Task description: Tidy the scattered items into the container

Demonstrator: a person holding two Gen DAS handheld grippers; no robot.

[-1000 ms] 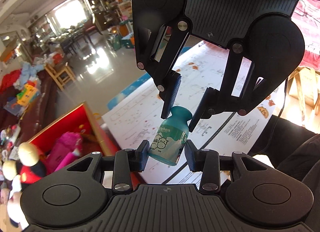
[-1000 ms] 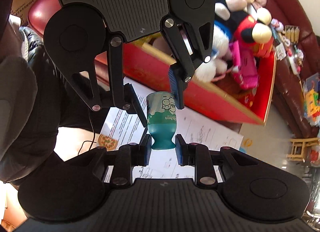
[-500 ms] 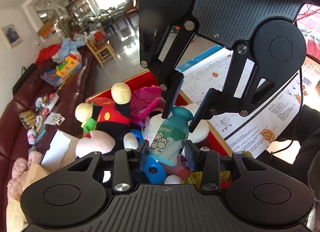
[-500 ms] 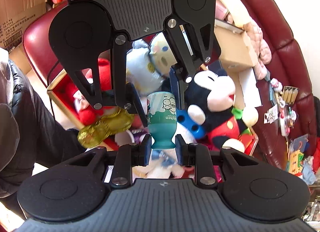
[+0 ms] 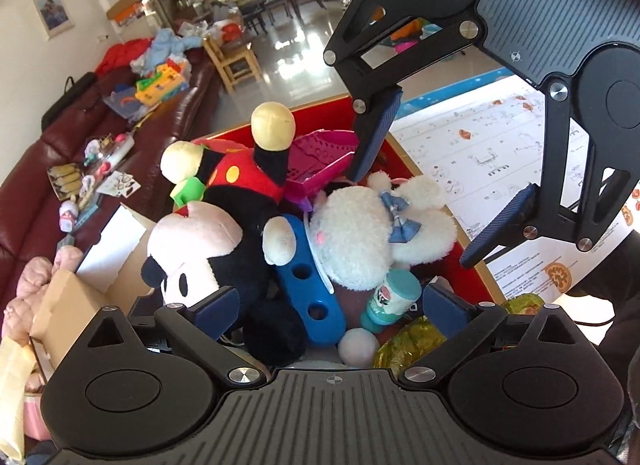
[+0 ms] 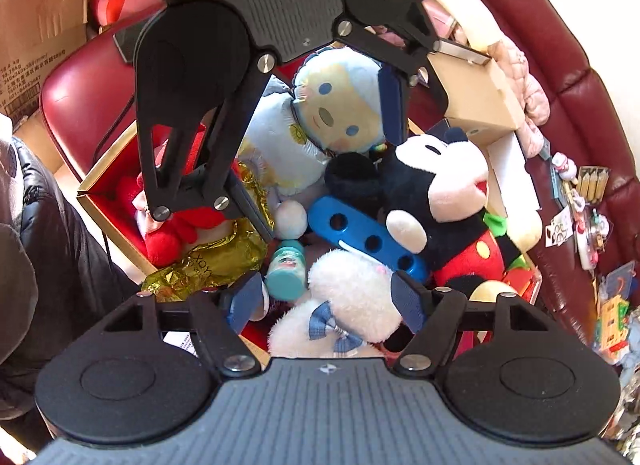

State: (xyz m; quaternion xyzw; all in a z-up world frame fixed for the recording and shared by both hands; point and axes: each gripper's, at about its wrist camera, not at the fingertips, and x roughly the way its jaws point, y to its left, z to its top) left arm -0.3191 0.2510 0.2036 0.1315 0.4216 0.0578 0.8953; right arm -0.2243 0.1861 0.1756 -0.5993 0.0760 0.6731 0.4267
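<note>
Small teal bottle [image 5: 391, 297] w/ a cartoon-printed white label band lies tipped on its side inside the red box [image 6: 105, 201], wedged btwn the white fluffy plush [image 5: 376, 233], blue plastic toy w/ round holes [image 5: 310, 293] and crinkled gold foil bag [image 6: 208, 261]; in the right wrist view its flat teal end faces the camera. Left gripper [image 5: 334, 305] is spread wide over the box, nothing btwn its fingers. Right gripper [image 5: 436, 185] likewise spread wide, holding nothing. Mickey plush [image 6: 440, 201] lies next to the blue toy; a pale-blue doll [image 6: 320, 113] lies further back in the box.
</note>
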